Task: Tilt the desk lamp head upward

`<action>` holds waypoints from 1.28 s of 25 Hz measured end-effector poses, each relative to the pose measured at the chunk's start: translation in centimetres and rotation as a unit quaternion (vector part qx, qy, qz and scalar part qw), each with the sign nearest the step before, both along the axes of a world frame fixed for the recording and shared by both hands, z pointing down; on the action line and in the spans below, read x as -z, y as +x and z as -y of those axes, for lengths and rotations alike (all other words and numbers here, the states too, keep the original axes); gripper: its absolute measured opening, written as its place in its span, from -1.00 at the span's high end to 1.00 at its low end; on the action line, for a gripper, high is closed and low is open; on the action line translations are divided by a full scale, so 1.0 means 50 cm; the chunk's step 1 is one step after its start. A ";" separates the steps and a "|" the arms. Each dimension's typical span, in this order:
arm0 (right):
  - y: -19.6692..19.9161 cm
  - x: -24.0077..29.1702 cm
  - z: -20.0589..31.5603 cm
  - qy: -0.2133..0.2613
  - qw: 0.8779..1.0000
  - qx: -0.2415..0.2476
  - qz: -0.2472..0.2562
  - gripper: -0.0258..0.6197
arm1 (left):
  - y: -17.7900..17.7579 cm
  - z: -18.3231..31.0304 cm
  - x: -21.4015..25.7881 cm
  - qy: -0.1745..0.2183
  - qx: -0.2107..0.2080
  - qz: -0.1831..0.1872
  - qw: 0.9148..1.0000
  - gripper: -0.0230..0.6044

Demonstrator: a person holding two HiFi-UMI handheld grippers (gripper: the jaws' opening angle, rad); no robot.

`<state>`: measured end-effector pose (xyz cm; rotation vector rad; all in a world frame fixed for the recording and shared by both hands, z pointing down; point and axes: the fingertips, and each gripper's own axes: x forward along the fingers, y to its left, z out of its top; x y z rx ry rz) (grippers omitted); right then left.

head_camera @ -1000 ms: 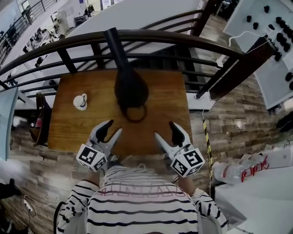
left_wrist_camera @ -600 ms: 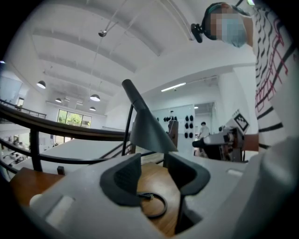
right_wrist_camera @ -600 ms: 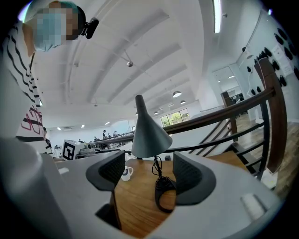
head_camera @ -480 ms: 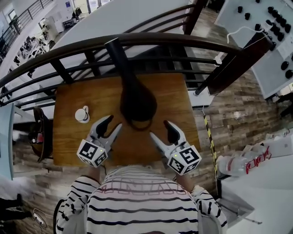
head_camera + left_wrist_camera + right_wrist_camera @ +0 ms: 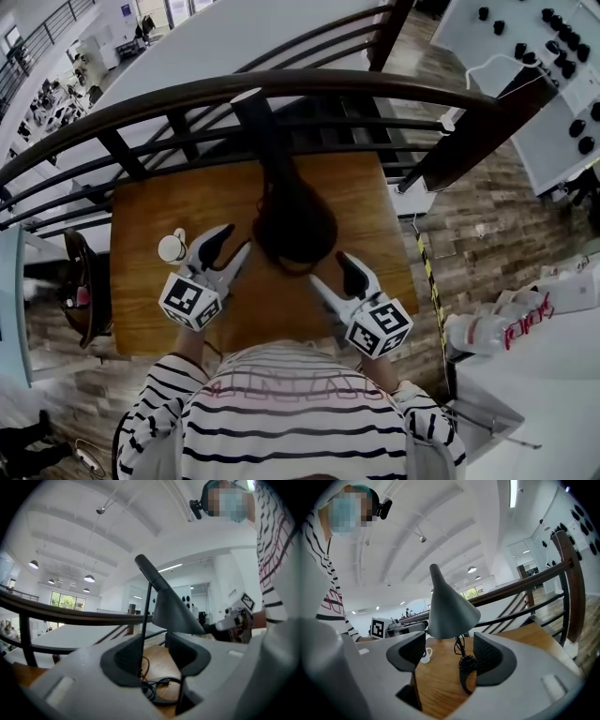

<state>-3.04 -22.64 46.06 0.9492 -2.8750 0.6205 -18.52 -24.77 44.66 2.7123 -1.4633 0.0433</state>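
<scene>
The dark grey desk lamp stands on the wooden table (image 5: 150,300). Its cone-shaped head (image 5: 295,220) points down, and its thin stem rises toward the railing. My left gripper (image 5: 234,241) is open and empty, just left of the head and apart from it. My right gripper (image 5: 328,269) is also open and empty, just below and right of the head. In the left gripper view the cone (image 5: 176,613) hangs beyond the jaws of the left gripper (image 5: 154,658), above the ring base and coiled cable (image 5: 161,691). From the right gripper (image 5: 450,656), the cone (image 5: 450,609) sits ahead above the jaws.
A small white mug (image 5: 172,247) stands on the table close to my left gripper's outer finger; it also shows as the mug (image 5: 425,655). A dark curved railing (image 5: 187,98) runs along the table's far edge. A chair (image 5: 80,281) stands at the left, with wood-plank floor around.
Both grippers have closed in on the lamp head, and the left one has come up beside the mug. The lamp head now lies lower in the head view. Both stay open.
</scene>
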 end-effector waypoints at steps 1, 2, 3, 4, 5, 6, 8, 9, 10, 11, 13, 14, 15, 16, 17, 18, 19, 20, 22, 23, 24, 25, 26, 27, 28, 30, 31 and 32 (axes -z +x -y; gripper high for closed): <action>-0.007 -0.002 0.001 -0.003 1.000 0.001 0.003 -0.03 | -0.006 0.009 -0.002 0.000 -0.003 0.002 1.000 0.38; -0.013 -0.004 0.003 -0.007 1.000 0.002 0.007 -0.03 | -0.011 0.019 -0.005 0.000 -0.005 0.003 1.000 0.38; -0.020 -0.006 0.005 -0.010 1.000 0.004 0.011 -0.03 | -0.015 0.029 -0.008 0.000 -0.007 0.004 1.000 0.38; -0.025 -0.008 0.007 -0.014 1.000 0.006 0.014 -0.03 | -0.018 0.038 -0.012 -0.001 -0.009 0.005 1.000 0.38; -0.031 -0.009 0.010 -0.017 1.000 0.008 0.018 -0.03 | -0.020 0.048 -0.017 -0.002 -0.012 0.007 1.000 0.38; -0.036 -0.009 0.012 -0.020 1.000 0.009 0.022 -0.03 | -0.021 0.057 -0.022 -0.004 -0.015 0.008 1.000 0.38; -0.046 -0.009 0.016 -0.022 0.999 0.010 0.029 -0.03 | -0.025 0.076 -0.031 -0.008 -0.020 0.009 1.000 0.38; -0.050 -0.008 0.017 -0.023 0.999 0.009 0.032 -0.03 | -0.026 0.085 -0.034 -0.009 -0.022 0.009 1.000 0.38; -0.052 -0.007 0.019 -0.025 0.999 0.007 0.034 -0.03 | -0.027 0.094 -0.037 -0.010 -0.024 0.008 1.000 0.38; -0.053 -0.005 0.021 -0.028 0.999 0.004 0.035 -0.03 | -0.027 0.103 -0.039 -0.011 -0.026 0.007 1.000 0.38; -0.057 -0.002 0.026 -0.033 0.999 0.000 0.036 -0.02 | -0.026 0.121 -0.043 -0.013 -0.031 0.002 0.999 0.38; -0.060 -0.001 0.028 -0.034 0.999 -0.001 0.037 -0.02 | -0.025 0.130 -0.046 -0.015 -0.034 -0.001 0.999 0.38; -0.064 -0.002 0.031 -0.034 0.999 0.000 0.039 -0.02 | -0.026 0.139 -0.051 -0.018 -0.035 -0.004 0.999 0.38; -0.069 -0.003 0.033 -0.034 0.999 0.000 0.041 -0.01 | -0.026 0.148 -0.057 -0.020 -0.036 -0.008 0.999 0.38; -0.073 -0.003 0.034 -0.035 0.998 0.001 0.044 -0.01 | -0.027 0.157 -0.062 -0.021 -0.037 -0.011 0.999 0.38; -0.075 -0.003 0.036 -0.036 0.998 0.000 0.048 -0.01 | -0.026 0.166 -0.067 -0.022 -0.037 -0.014 0.999 0.38; -0.076 -0.003 0.038 -0.038 0.998 -0.002 0.051 -0.01 | -0.025 0.176 -0.071 -0.021 -0.038 -0.015 0.999 0.38; -0.075 -0.002 0.040 -0.039 0.998 -0.004 0.053 -0.01 | -0.021 0.185 -0.074 -0.018 -0.041 -0.015 0.999 0.38; -0.074 -0.004 0.044 -0.042 0.998 -0.009 0.056 0.00 | -0.014 0.204 -0.082 -0.013 -0.049 -0.014 0.999 0.38; -0.075 -0.005 0.045 -0.043 0.997 -0.011 0.056 0.01 | -0.011 0.212 -0.086 -0.009 -0.053 -0.015 0.998 0.38; -0.078 -0.006 0.045 -0.044 0.997 -0.013 0.056 0.01 | -0.009 0.218 -0.090 -0.007 -0.056 -0.017 0.998 0.38; -0.081 -0.008 0.045 -0.045 0.997 -0.014 0.054 0.01 | -0.008 0.223 -0.095 -0.005 -0.060 -0.020 0.998 0.38; -0.084 -0.008 0.044 -0.045 0.997 -0.016 0.053 0.01 | -0.006 0.228 -0.099 -0.004 -0.064 -0.022 0.998 0.38; -0.087 -0.008 0.044 -0.046 0.997 -0.018 0.053 0.01 | -0.003 0.232 -0.103 -0.004 -0.067 -0.024 0.997 0.38; -0.087 -0.006 0.045 -0.047 0.997 -0.019 0.054 0.01 | 0.002 0.236 -0.106 -0.005 -0.071 -0.025 0.997 0.38; -0.086 -0.003 0.049 -0.051 0.997 -0.021 0.059 0.01 | 0.014 0.246 -0.111 -0.007 -0.076 -0.024 0.997 0.38; -0.086 -0.003 0.050 -0.053 0.996 -0.022 0.061 0.01 | 0.019 0.250 -0.115 -0.009 -0.079 -0.022 0.997 0.38; -0.086 -0.004 0.050 -0.054 0.996 -0.021 0.063 0.01 | 0.024 0.251 -0.121 -0.011 -0.082 -0.020 0.996 0.42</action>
